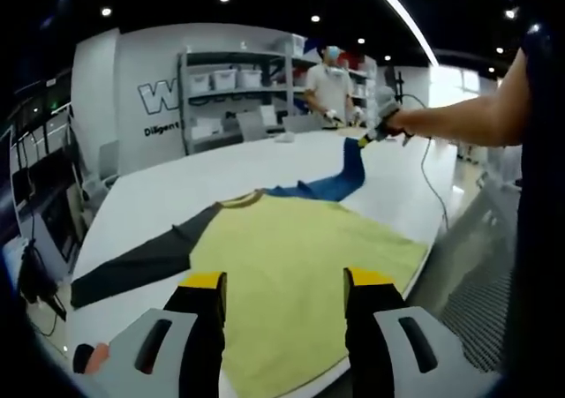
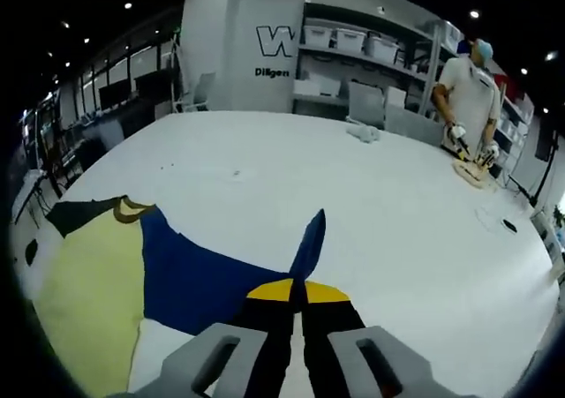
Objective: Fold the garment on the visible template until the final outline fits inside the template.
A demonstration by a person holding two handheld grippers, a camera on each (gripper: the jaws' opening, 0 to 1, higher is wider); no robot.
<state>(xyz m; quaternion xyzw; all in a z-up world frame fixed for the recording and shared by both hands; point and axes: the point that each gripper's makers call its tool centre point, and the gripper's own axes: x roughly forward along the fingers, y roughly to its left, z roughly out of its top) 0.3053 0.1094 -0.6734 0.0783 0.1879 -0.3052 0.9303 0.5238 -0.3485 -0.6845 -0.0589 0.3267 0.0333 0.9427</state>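
A: Where's the shirt point(image 1: 300, 257)?

B: Flat on the white table point(image 1: 177, 195), yellow body toward the near edge, black sleeve point(image 1: 132, 270) spread out to one side. The blue sleeve point(image 2: 212, 279) is the one being worked.

A: Which gripper has it?

B: The right gripper point(image 2: 296, 303). Its jaws are pressed together on the blue cuff, which sticks up as a thin blade between the tips. In the left gripper view you can see it held up off the table, the sleeve stretched in a curve from the shoulder.

A: And the left gripper point(image 1: 282, 283)?

B: Jaws apart, holding nothing, hovering over the yellow hem.

A: So which step is this?

B: First fold, I'd say: the blue sleeve lifted, ready to be laid across the body. I can't make out a template outline from here.

A: Next?

B: Carry the cuff inward over the yellow, keep it taut, set it flat, then let go. The black sleeve comes after
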